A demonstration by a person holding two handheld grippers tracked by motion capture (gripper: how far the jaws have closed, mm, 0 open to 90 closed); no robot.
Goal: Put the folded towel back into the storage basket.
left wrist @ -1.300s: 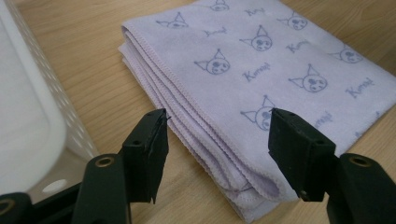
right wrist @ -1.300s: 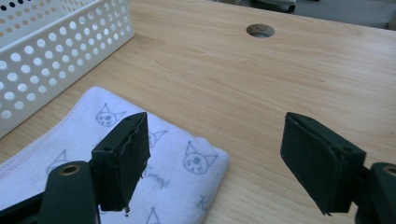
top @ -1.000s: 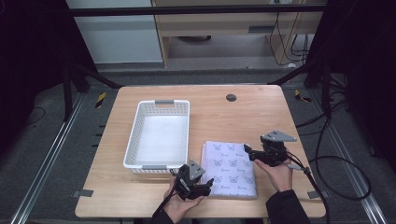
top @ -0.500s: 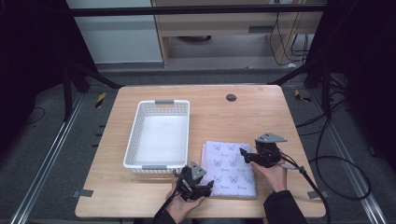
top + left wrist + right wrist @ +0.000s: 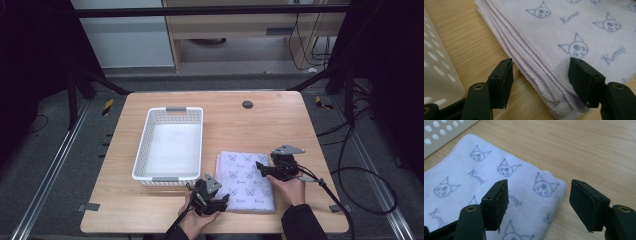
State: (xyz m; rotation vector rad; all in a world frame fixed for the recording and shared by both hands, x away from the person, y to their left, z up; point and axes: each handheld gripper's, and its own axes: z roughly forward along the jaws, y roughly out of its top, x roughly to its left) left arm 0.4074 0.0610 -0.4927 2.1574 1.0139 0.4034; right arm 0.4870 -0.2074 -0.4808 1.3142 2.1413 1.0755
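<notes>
Two hand-held grippers sit at opposite edges of a folded pale-lilac towel printed with cat faces.

High view: the towel point(image 5: 246, 181) lies flat on the light wooden table point(image 5: 280, 125), just right of a white perforated plastic basket point(image 5: 172, 143); the left gripper point(image 5: 218, 201) is at its near-left corner, the right gripper point(image 5: 261, 167) at its right edge. Left gripper view: the jaws stand spread — one over bare wood, the other touching the towel's stacked, stitched edges. Right gripper view: the jaws gape wide, straddling the towel's rounded corner — nothing is pinched.
</notes>
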